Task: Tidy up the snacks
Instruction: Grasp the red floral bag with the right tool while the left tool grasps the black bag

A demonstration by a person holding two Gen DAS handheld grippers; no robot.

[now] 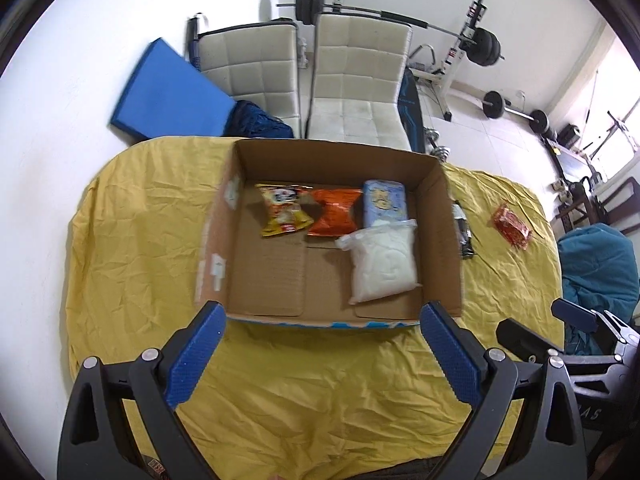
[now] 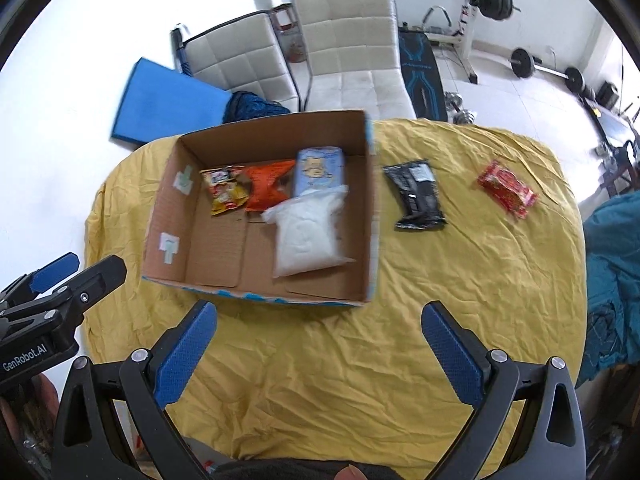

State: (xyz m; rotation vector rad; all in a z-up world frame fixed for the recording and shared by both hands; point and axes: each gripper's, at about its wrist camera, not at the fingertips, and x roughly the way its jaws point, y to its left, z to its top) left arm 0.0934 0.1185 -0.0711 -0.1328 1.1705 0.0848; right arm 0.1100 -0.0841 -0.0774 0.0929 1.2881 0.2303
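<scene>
An open cardboard box (image 1: 448, 224) (image 2: 164, 216) sits on the yellow cloth. Inside lie a yellow snack bag (image 1: 282, 210) (image 2: 224, 192), an orange bag (image 1: 334, 216) (image 2: 266, 184), a light blue pack (image 1: 384, 202) (image 2: 320, 168) and a white bag (image 1: 382, 264) (image 2: 306, 236). To the right of the box, a black packet (image 2: 416, 194) (image 1: 462, 228) and a red packet (image 2: 506, 188) (image 1: 512, 226) rest on the cloth. My left gripper (image 1: 320, 356) hangs open and empty before the box's near wall. My right gripper (image 2: 318, 354) is also open and empty, near the front.
The yellow cloth (image 2: 360, 360) covers a rounded table. Two white chairs (image 1: 352, 80) (image 2: 348, 52) stand behind it, with a blue mat (image 1: 168, 92) at left and barbell equipment (image 1: 480, 44) beyond. A teal fabric heap (image 1: 596, 268) lies at the right edge.
</scene>
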